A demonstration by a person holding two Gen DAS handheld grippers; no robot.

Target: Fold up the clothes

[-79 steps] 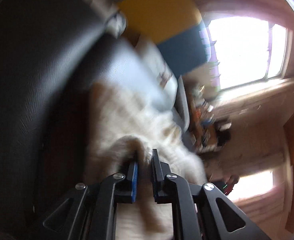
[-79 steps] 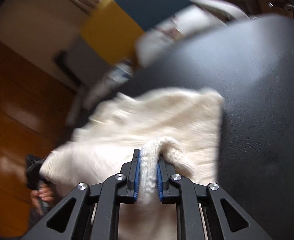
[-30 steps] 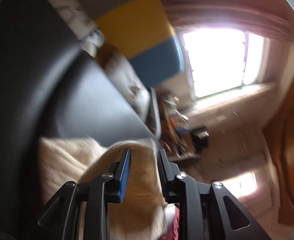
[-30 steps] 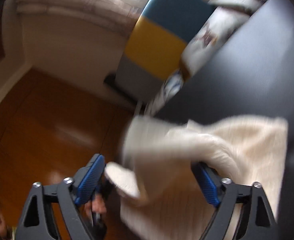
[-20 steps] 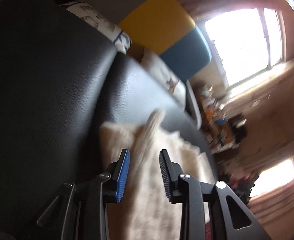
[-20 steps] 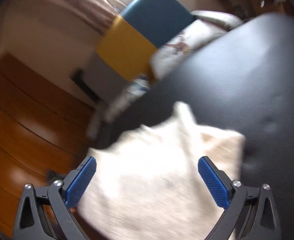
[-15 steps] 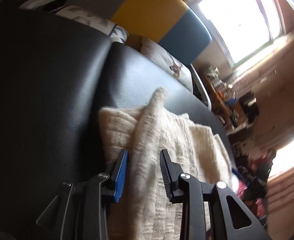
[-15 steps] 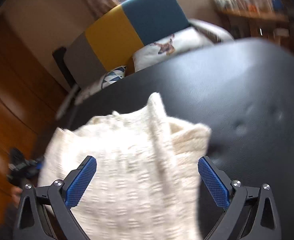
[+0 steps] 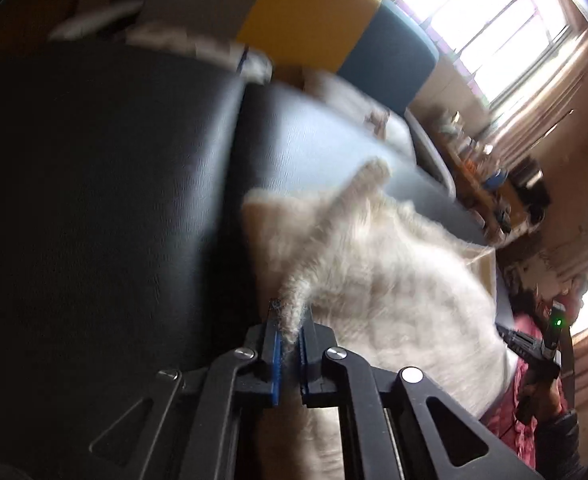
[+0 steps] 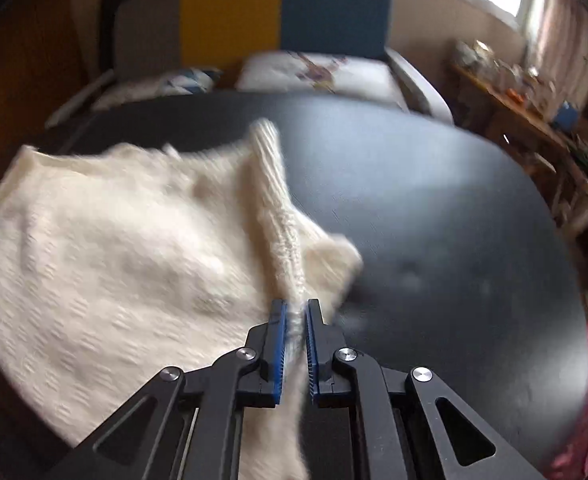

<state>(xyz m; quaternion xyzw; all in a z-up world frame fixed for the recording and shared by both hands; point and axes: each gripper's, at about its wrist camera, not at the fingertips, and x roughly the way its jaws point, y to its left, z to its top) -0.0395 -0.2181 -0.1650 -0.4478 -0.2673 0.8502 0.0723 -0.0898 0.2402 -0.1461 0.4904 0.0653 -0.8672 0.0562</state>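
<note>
A cream knitted sweater (image 9: pixel 377 276) lies on a black leather surface (image 9: pixel 94 200). My left gripper (image 9: pixel 290 320) is shut on a raised ridge of its knit near the left edge. In the right wrist view the same sweater (image 10: pixel 114 264) spreads to the left, with a ribbed band (image 10: pixel 278 216) running up from my right gripper (image 10: pixel 294 312), which is shut on that band. Both views are blurred.
A chair with grey, yellow and blue back panels (image 10: pixel 254 12) and a printed cushion (image 10: pixel 317 70) stands behind the black surface (image 10: pixel 453 216). A cluttered wooden shelf (image 10: pixel 525 92) runs along the right under a bright window (image 9: pixel 489 32). The other gripper's handle (image 9: pixel 541 348) shows at right.
Half a second ago both grippers were open around the sweater. Now both have closed on the knit ridge. The right gripper went from wide open to pinched shut.
</note>
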